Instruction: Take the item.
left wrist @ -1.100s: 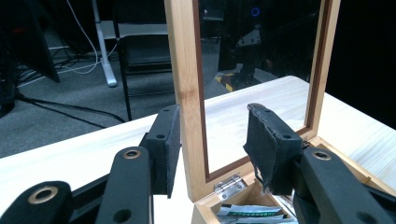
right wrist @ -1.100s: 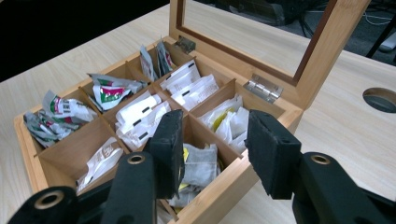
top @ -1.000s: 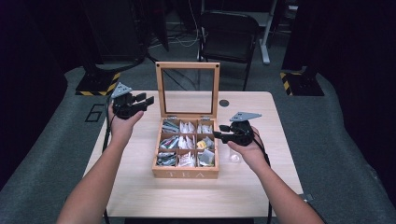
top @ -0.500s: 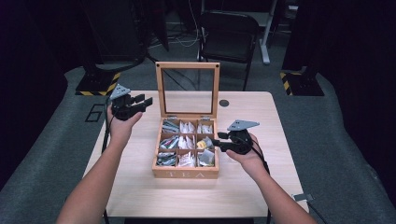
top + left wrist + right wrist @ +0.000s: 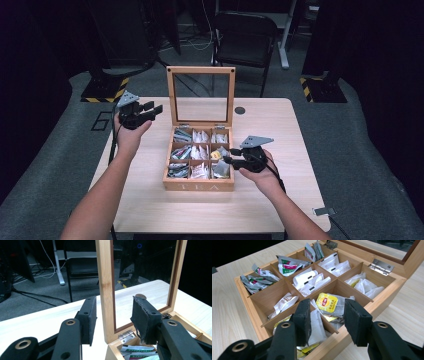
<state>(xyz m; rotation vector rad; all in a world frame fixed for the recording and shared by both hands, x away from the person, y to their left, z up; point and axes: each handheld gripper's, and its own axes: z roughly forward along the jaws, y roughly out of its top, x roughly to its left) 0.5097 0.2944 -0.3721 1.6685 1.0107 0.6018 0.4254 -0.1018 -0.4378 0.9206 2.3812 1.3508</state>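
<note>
Wooden tea box (image 5: 198,185) near the tabletop (image 5: 150,200) middle, lid (image 5: 201,96) standing upright. Left gripper (image 5: 156,109) beside the lid's left edge, jaws apart on either side of the frame, not pressing it. Right gripper (image 5: 227,159) over the box's right compartments, jaws apart, empty, above a yellow-tagged tea bag (image 5: 327,303).
</note>
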